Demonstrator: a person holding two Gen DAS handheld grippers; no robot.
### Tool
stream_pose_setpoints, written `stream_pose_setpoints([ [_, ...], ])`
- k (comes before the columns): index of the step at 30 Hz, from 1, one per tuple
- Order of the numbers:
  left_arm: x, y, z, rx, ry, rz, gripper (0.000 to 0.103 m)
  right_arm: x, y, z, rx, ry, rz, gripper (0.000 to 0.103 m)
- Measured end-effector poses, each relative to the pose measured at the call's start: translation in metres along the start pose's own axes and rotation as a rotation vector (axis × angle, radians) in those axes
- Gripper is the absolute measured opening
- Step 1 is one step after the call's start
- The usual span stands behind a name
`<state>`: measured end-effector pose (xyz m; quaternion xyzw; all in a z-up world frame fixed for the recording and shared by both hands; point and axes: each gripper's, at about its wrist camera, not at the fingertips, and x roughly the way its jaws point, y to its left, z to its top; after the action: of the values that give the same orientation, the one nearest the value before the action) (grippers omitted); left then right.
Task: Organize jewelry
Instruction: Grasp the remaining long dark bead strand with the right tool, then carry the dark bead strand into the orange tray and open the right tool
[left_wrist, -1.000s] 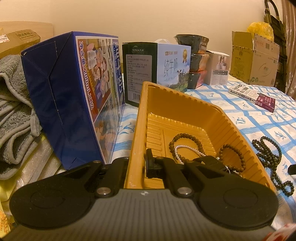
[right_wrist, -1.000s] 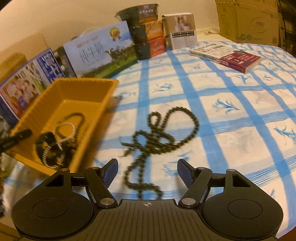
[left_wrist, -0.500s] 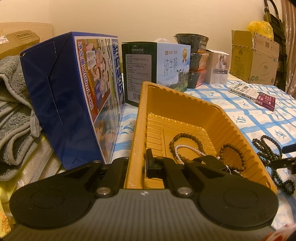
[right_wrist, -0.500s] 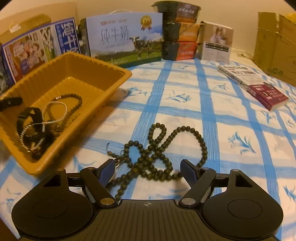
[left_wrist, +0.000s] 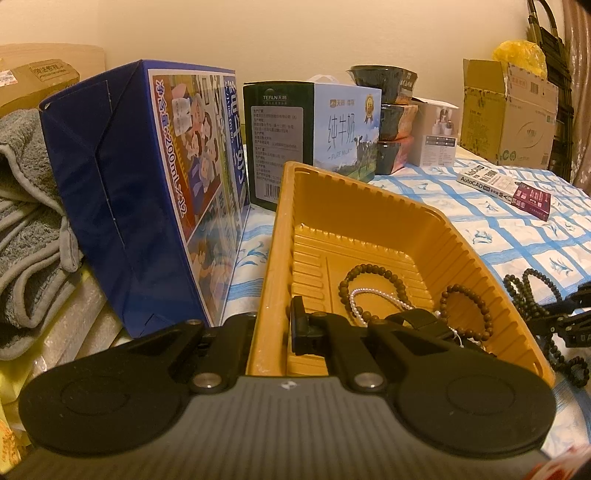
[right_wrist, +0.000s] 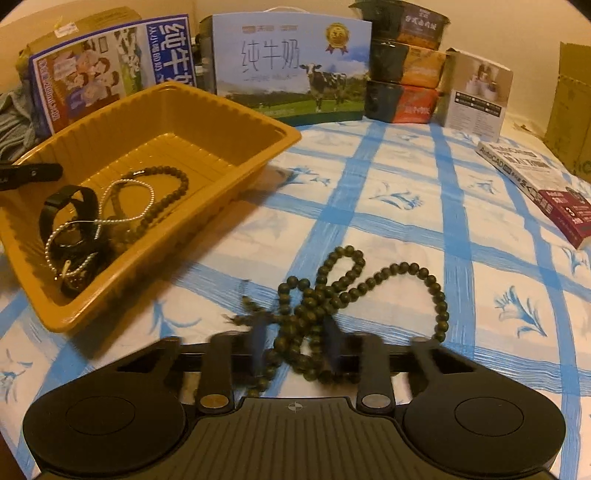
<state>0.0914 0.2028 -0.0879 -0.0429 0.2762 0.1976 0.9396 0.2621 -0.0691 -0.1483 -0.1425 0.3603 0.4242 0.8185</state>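
Note:
A yellow tray (left_wrist: 354, 206) holds bead bracelets (left_wrist: 373, 273), a pearl strand (left_wrist: 369, 299) and a black strap (right_wrist: 70, 206). My left gripper (left_wrist: 273, 325) is shut on the tray's near wall, one finger inside and one outside. A long dark bead necklace (right_wrist: 369, 280) lies bunched on the blue checked cloth, right of the tray (right_wrist: 177, 122). My right gripper (right_wrist: 295, 343) is down over its near end. Its jaws are closing and blurred, with the bead bunch between them and touching both. The necklace (left_wrist: 532, 291) and right gripper also show at the left wrist view's right edge.
Two milk cartons (right_wrist: 291, 66) and stacked bowls (right_wrist: 402, 62) stand behind the tray, with a white box (right_wrist: 476, 96) beside them. A book (right_wrist: 535, 184) lies at the right and a cardboard box (left_wrist: 509, 114) beyond it. Grey towels (left_wrist: 26, 229) are piled left of the blue carton.
The right gripper rolled level, dropped onto the necklace and went from wide open to nearly closed around the bead bunch. The left gripper and the tray stayed put.

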Motion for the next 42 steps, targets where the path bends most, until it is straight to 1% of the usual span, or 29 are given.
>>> stream_pose_setpoints([
  [1, 0.0, 0.0, 0.0, 0.0, 0.0, -0.001, 0.004, 0.0, 0.002, 0.001, -0.001, 0.003, -0.004, 0.015],
  [3, 0.001, 0.0, 0.0, 0.002, -0.001, -0.002, 0.004, -0.002, 0.005, 0.001, -0.004, 0.006, -0.018, 0.015],
  [6, 0.001, 0.0, 0.0, 0.003, -0.002, -0.005, 0.004, -0.006, 0.005, 0.002, 0.035, 0.008, -0.024, 0.014],
  [8, 0.002, 0.001, 0.0, 0.001, -0.002, -0.005, 0.004, -0.013, 0.003, 0.004, 0.064, -0.007, -0.034, 0.014],
  [16, -0.001, -0.001, 0.003, -0.002, -0.01, -0.013, 0.004, -0.068, -0.011, 0.033, 0.178, -0.143, -0.036, 0.014],
  [19, -0.001, -0.002, 0.004, -0.005, -0.014, -0.016, 0.004, -0.092, -0.013, 0.047, 0.195, -0.193, -0.039, 0.014],
  [23, -0.001, -0.002, 0.006, -0.008, -0.019, -0.019, 0.004, -0.123, -0.011, 0.065, 0.193, -0.249, -0.049, 0.014],
  [31, -0.001, -0.002, 0.007, -0.016, -0.024, -0.024, 0.004, -0.166, -0.003, 0.096, 0.176, -0.314, -0.048, 0.014],
  [37, -0.001, 0.0, 0.008, -0.021, -0.024, -0.03, 0.004, -0.177, 0.018, 0.112, 0.136, -0.326, -0.012, 0.014],
  [42, -0.002, 0.0, 0.008, -0.028, -0.025, -0.033, 0.004, -0.178, 0.042, 0.128, 0.116, -0.347, 0.054, 0.014],
])
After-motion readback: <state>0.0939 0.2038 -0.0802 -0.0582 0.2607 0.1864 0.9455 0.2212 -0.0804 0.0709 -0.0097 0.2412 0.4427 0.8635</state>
